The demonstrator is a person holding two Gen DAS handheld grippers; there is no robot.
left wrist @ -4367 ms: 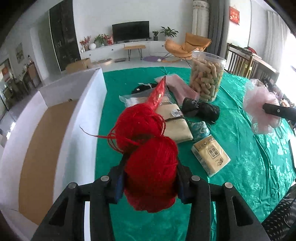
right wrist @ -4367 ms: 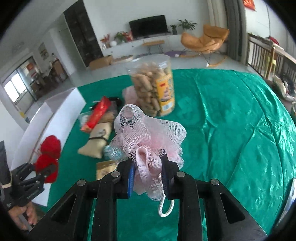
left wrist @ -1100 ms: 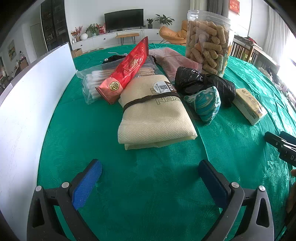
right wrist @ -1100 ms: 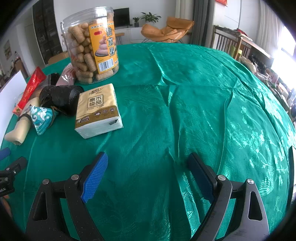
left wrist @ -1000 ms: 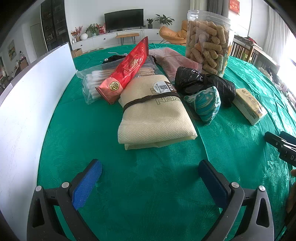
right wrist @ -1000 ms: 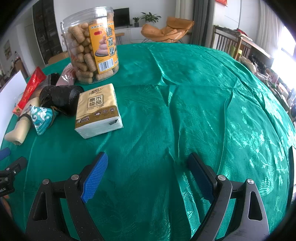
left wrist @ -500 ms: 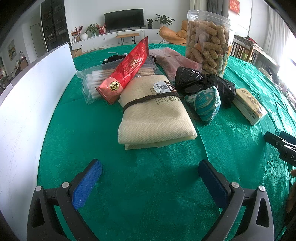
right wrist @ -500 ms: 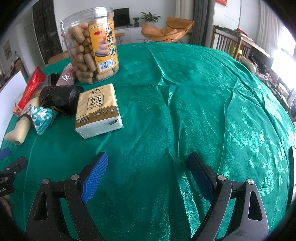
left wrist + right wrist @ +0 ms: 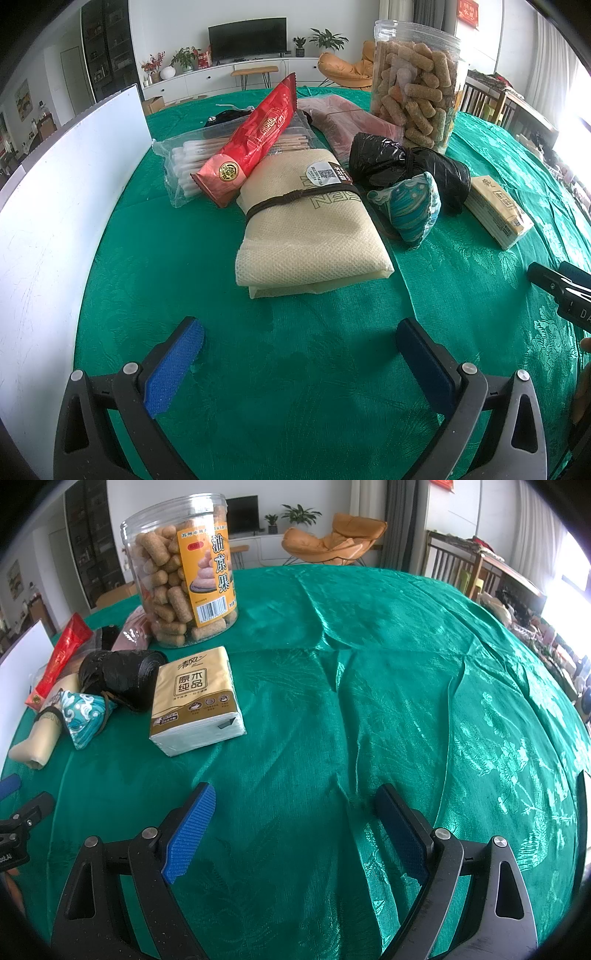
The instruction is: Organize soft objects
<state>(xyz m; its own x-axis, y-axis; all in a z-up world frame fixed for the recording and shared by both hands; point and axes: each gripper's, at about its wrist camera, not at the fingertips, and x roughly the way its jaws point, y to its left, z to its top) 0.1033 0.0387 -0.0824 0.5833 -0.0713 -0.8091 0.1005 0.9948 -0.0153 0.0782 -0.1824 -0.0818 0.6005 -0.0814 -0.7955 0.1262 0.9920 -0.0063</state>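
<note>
My left gripper (image 9: pixel 299 334) is open and empty, low over the green cloth, with a folded cream towel (image 9: pixel 310 229) tied by a brown band just beyond its fingers. Right of the towel lies a teal patterned pouch (image 9: pixel 412 208) and a black plastic bag roll (image 9: pixel 402 164). My right gripper (image 9: pixel 293 812) is open too, holding nothing. A tissue pack (image 9: pixel 195 699) sits ahead and to its left, with the teal patterned pouch (image 9: pixel 83 714) and the black plastic bag roll (image 9: pixel 118 675) further left.
A white box wall (image 9: pixel 55 206) runs along the left table edge. A clear jar of snack sticks (image 9: pixel 183 572) stands at the back. A red snack packet (image 9: pixel 255 138) lies over a bag of cotton swabs (image 9: pixel 184 162), beside a pink packet (image 9: pixel 343 123). The green tablecloth (image 9: pixel 406 664) is bare to the right.
Several seconds ago the left gripper held red yarn and the right held a pink mesh sponge; both are now open and empty. Over the last second nothing has moved.
</note>
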